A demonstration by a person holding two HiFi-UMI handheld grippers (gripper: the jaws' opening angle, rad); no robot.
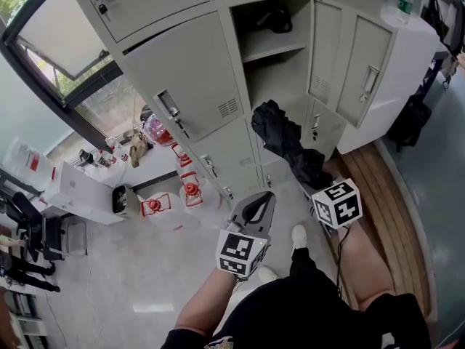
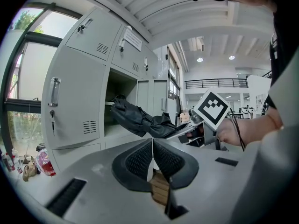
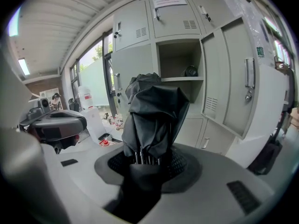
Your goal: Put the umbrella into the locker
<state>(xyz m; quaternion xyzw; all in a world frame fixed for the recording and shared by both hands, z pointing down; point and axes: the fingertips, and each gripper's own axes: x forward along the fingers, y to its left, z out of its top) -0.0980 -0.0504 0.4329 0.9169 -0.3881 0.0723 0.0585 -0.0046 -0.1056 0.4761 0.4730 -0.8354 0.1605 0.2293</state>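
Observation:
The folded black umbrella (image 1: 287, 140) points up toward the open locker compartment (image 1: 280, 78), its tip just in front of the opening. My right gripper (image 1: 309, 177) is shut on the umbrella's lower end; in the right gripper view the canopy (image 3: 154, 111) rises from between the jaws of that gripper (image 3: 149, 164) and hides part of the locker (image 3: 180, 64). My left gripper (image 1: 263, 196) hovers lower and to the left, shut with nothing in it. The left gripper view shows its pads (image 2: 153, 160) pressed together, with the umbrella (image 2: 140, 118) and the right gripper (image 2: 196, 125) beyond.
The locker's door (image 1: 363, 71) hangs open to the right. A dark object (image 1: 276, 20) lies on the shelf above. Red-capped containers (image 1: 156, 206) and a white box (image 1: 80, 187) stand on the floor at left. A wooden platform (image 1: 385, 195) and a black bag (image 1: 410, 118) are at right.

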